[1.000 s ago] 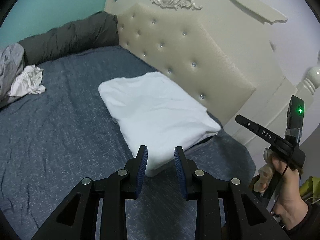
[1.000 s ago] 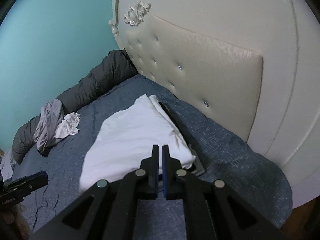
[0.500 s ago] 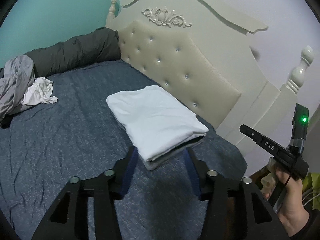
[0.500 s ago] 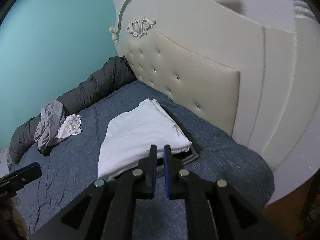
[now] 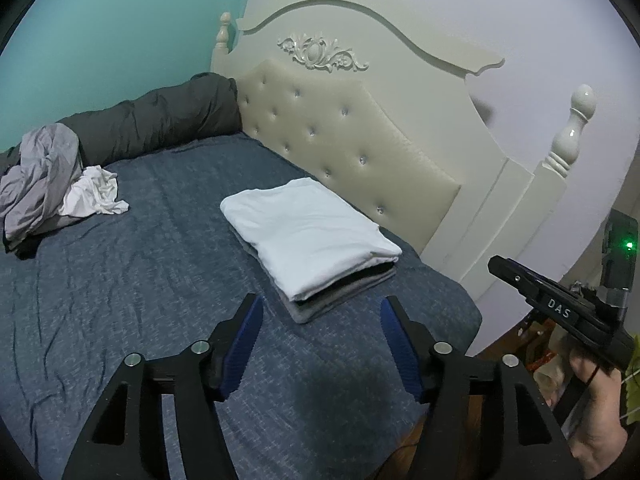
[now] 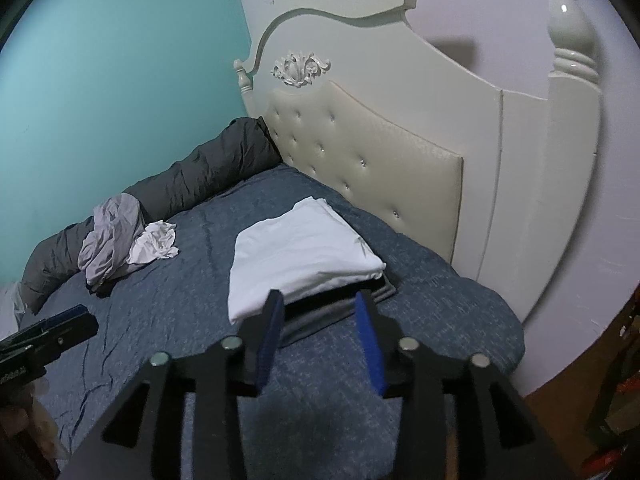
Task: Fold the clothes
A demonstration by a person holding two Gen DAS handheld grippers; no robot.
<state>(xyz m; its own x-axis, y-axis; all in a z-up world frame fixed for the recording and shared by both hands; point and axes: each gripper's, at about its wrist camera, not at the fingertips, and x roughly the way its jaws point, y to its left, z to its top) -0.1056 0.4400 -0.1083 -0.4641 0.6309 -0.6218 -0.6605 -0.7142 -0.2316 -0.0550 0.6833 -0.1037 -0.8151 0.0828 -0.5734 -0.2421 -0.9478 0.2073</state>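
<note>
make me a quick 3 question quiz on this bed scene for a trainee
1. True or false: the white folded shirt lies on top of the stack of folded clothes.
2. Multiple choice: the left gripper and the right gripper are A) both open and empty B) both shut on cloth C) one open, one shut.
3. Fill in: the crumpled white garment lies beside a crumpled ____ garment near the dark rolled duvet.

Key: 1 true; 2 A; 3 grey.
</note>
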